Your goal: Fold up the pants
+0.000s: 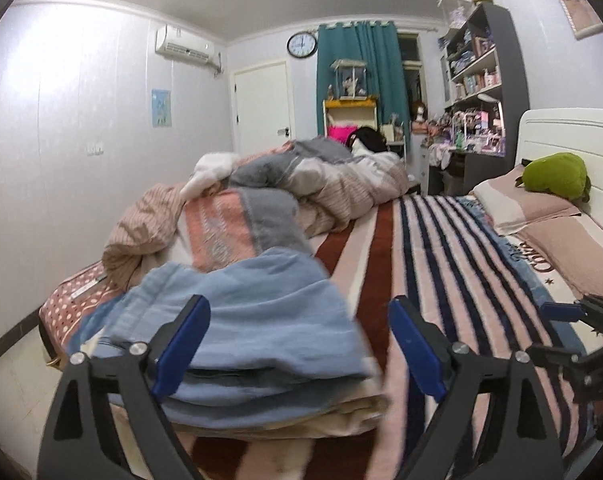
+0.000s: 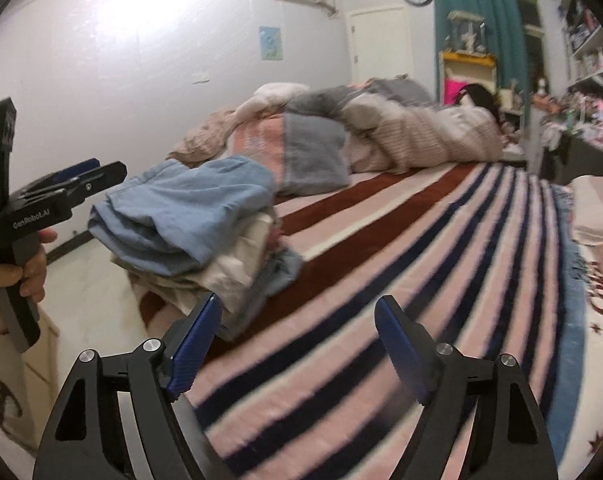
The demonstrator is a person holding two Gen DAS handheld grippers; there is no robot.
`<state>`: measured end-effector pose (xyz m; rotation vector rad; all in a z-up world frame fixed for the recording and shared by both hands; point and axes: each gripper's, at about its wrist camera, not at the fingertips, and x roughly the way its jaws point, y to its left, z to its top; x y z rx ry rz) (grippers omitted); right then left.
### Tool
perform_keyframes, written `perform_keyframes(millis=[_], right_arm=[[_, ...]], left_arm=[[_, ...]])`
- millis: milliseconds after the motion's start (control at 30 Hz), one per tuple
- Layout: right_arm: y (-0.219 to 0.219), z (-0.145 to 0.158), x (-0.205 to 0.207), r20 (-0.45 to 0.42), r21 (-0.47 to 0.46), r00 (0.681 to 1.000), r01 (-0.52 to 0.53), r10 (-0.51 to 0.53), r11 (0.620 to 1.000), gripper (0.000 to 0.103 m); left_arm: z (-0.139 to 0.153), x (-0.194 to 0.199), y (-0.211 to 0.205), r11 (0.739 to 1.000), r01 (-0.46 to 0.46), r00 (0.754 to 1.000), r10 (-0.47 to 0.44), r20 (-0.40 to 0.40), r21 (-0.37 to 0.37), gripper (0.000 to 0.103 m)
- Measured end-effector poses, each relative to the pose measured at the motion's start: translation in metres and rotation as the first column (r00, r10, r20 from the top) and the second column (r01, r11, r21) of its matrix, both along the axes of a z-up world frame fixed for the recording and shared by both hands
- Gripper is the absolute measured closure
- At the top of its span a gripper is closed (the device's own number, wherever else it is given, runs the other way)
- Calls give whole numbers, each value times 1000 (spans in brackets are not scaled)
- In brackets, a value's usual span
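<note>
Folded light blue pants [image 1: 257, 320] lie on top of a stack of folded clothes [image 2: 221, 276] on the striped bedspread [image 1: 441, 248]. In the right wrist view the pants [image 2: 189, 208] sit at the left. My left gripper [image 1: 297, 344] is open, its blue fingers either side of the pants, holding nothing. It also shows in the right wrist view [image 2: 89, 176], left of the stack. My right gripper [image 2: 297, 340] is open and empty over the bedspread [image 2: 401, 248], right of the stack. Its tip shows at the left wrist view's right edge [image 1: 573, 312].
A crumpled duvet [image 1: 261, 188] is heaped at the bed's far side. Pillows [image 1: 517, 204] and a green plush toy [image 1: 557, 176] lie by the headboard. The bed's edge and floor [image 2: 85, 272] are left of the stack. Shelves [image 1: 477, 80] stand at the back right.
</note>
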<state>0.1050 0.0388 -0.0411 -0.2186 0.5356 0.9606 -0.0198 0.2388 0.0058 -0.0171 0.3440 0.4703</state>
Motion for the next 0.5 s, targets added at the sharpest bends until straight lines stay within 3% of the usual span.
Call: perform_keyframes(millis=[200,367,500], right_arm=[[-67,2,-17,93,34,989,110,-113,993,16],[-119,8,-30,158,94,966,192,-205,977,2],[-146,12,-41,211,123,942,239,-261,963,1]], left_arm=[[-4,11,-60,999,34,997,-32,68,-19,9],[-10,21,-102,999,43,994,-42,98,-8,6],[-14,25,-128,999,50,994,-49,102,0,6]])
